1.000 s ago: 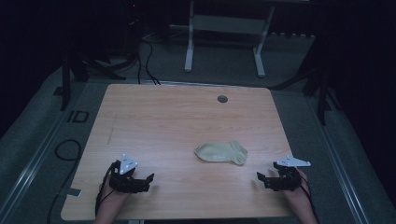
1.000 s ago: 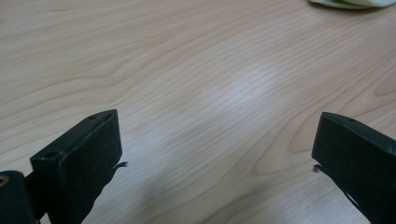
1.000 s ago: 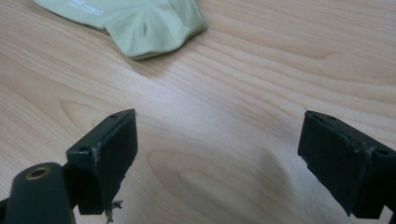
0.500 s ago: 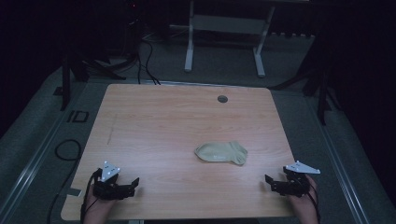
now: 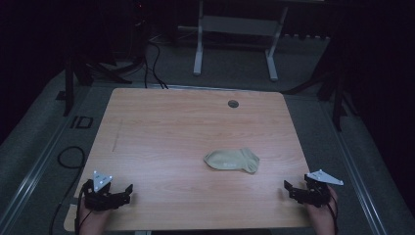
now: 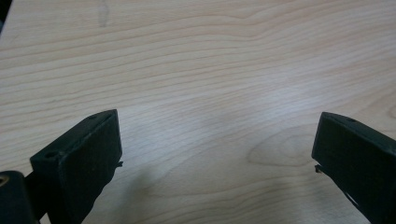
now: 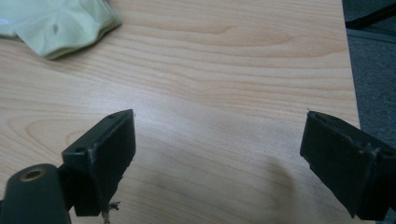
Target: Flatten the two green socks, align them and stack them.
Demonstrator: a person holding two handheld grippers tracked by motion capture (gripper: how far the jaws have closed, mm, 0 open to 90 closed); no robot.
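Observation:
A pale green ankle sock (image 5: 232, 160) lies flat, right of the middle of the wooden table (image 5: 166, 127). My left gripper (image 5: 127, 193) sits at the near left corner, far from the sock, jaws pointing right. In the left gripper view it is open (image 6: 215, 154) over bare wood. My right gripper (image 5: 289, 190) rests at the near right corner, a short way from the sock's toe end. Its jaws stand open (image 7: 219, 140) with nothing between them, and the sock (image 7: 56, 23) shows at the upper left of the right gripper view.
A round grommet hole (image 5: 233, 104) sits near the table's far edge. A white desk frame (image 5: 235, 29) stands on the floor behind. A black cable (image 5: 68, 156) loops on the floor at the left. The table's right edge (image 7: 348, 70) runs close to my right gripper.
Both grippers have drawn back toward the near edge and outward, the left one to the left corner, the right one to the right corner. The sock has not moved.

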